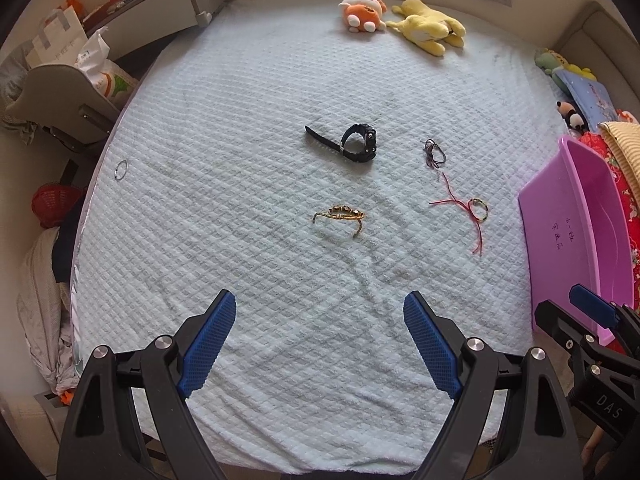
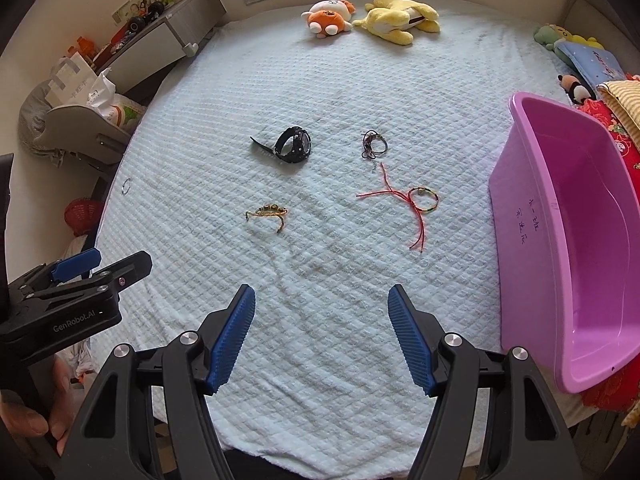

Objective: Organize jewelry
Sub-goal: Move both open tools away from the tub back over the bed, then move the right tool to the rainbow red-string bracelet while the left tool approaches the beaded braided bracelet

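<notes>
**Both jaws spread wide, nothing held; jewelry loose on bed**

Left wrist view: left gripper (image 1: 319, 312) jaws wide apart, empty, hovering over pale quilted blanket (image 1: 240, 128) at near edge. Gold bracelet (image 1: 339, 216) straight ahead, centre of blanket. Black watch (image 1: 352, 144) farther back, strap trailing left. Dark cord bracelet (image 1: 434, 153) to right of watch. Red string bracelet (image 1: 472, 210) nearer & right, loose ends spread out. Small silver ring (image 1: 121, 169) far left, near blanket edge, well apart from rest. Purple tub (image 1: 592, 216) at right edge, tilted, handwriting on its side. Right gripper (image 1: 592, 306) poking in at lower right, just in front of tub. Plush toys (image 1: 404, 20) at far end.

Right wrist view: right gripper (image 2: 321, 300) jaws released wide, empty, above blanket (image 2: 440, 80). Gold bracelet (image 2: 267, 214) ahead-left, watch (image 2: 290, 145) behind it. Cord bracelet (image 2: 374, 144) & red string bracelet (image 2: 418, 202) ahead-right. Ring (image 2: 125, 186) far left. Tub (image 2: 520, 208) close on right, inside bare as far as visible. Left gripper (image 2: 76, 260) at left edge, seen side-on.
</notes>
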